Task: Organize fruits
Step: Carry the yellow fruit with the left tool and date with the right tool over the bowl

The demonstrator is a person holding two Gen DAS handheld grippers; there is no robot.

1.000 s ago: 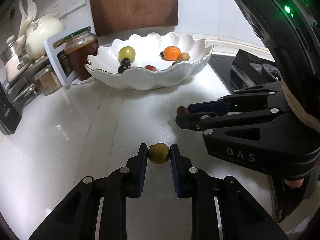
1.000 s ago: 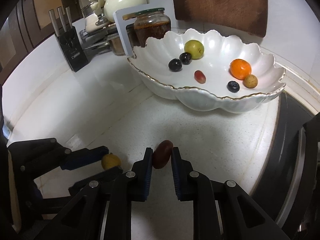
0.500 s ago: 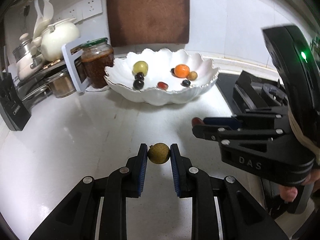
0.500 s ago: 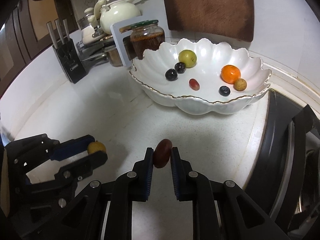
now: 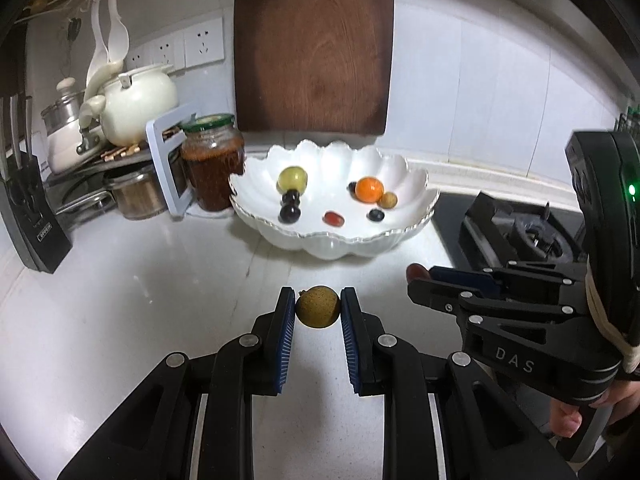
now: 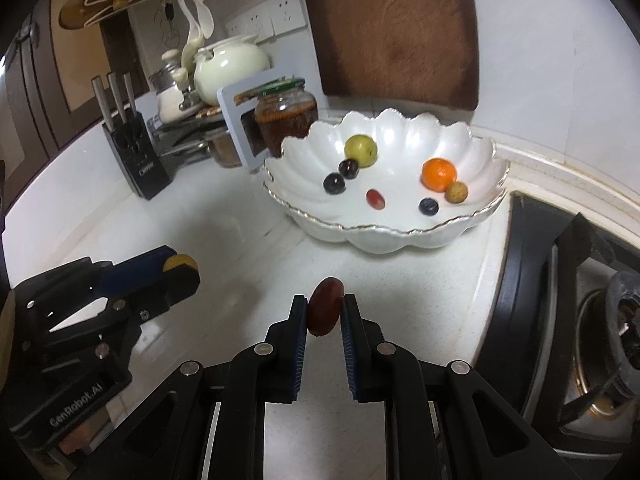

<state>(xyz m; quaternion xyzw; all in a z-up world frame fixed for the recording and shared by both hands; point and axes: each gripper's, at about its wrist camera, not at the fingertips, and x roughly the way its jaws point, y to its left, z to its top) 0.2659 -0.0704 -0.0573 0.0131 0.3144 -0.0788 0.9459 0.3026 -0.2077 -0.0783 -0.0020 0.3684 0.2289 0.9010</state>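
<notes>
Brown-yellow round longan pinched in left tongs; soft dark-red oval grape pinched in right tongs: light, bruisable, likely slippery, so grip mid-body.

A: What's on the white counter?
B: Scalloped white bowl at the back, sauce jar just left of it, knife block far left, gas hob on the right.

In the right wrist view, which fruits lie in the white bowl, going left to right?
Dark berry → second dark berry → green fruit → red grape → blueberry → orange → small tan fruit, all in the white bowl.
</notes>
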